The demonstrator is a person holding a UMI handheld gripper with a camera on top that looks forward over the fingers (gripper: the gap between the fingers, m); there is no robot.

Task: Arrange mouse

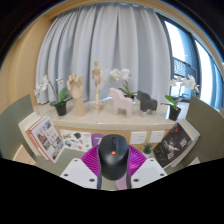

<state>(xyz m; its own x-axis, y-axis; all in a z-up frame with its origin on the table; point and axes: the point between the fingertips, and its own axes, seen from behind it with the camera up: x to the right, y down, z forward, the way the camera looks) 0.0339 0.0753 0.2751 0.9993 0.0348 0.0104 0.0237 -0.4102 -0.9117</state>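
Observation:
A black computer mouse [113, 157] with an orange dot on its back sits between my two fingers. My gripper [112, 166] is shut on it: the magenta pads [92, 161] press against both of its sides. The mouse is held up in front of the desk, and its front end points toward the shelf beyond. The underside of the mouse is hidden.
A white desk [110, 137] lies ahead with magazines at the left [44, 136] and right [174, 145]. Behind it stand white orchids in pots [60, 97], a wooden hand, a wooden figure [96, 85], small animal figures [132, 99] and grey curtains.

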